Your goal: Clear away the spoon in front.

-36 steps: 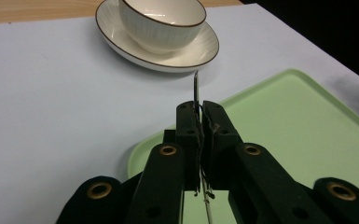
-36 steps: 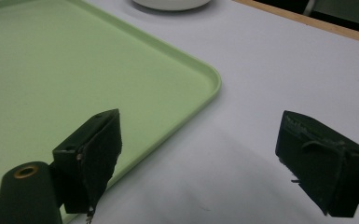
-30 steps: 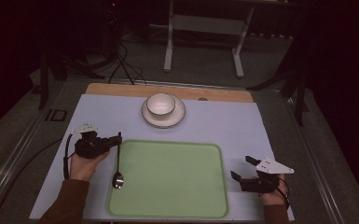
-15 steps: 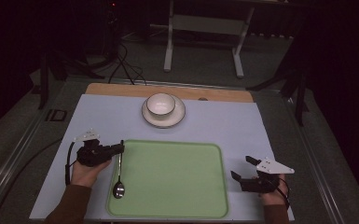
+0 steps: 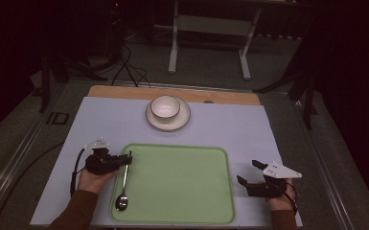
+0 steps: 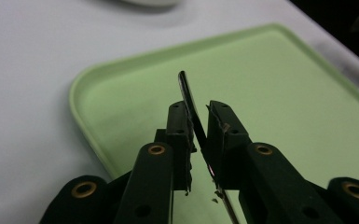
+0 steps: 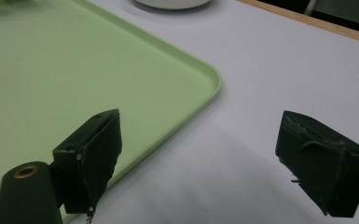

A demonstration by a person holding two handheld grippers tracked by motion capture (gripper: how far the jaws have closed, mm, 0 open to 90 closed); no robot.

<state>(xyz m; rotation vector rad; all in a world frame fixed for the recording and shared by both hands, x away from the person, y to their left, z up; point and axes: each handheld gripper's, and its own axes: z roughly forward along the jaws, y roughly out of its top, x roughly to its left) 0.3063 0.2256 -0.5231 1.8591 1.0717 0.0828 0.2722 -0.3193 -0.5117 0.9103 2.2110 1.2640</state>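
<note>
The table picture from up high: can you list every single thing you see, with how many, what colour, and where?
Pale green plastic tray: one, green, near middle of the table.
Metal spoon: one, silvery, at the tray's left edge, bowl end on the tray, handle pinched in the left gripper.
White ceramic bowl: one, white with a dark rim, on the saucer.
White round saucer: one, white, far middle of the table.
Light blue-grey table mat: one, covering the tabletop.
Wooden table edge: one strip, tan, far side.
Left gripper: one, black, shut on the spoon.
Right gripper: one, black, open, right of the tray.
</note>
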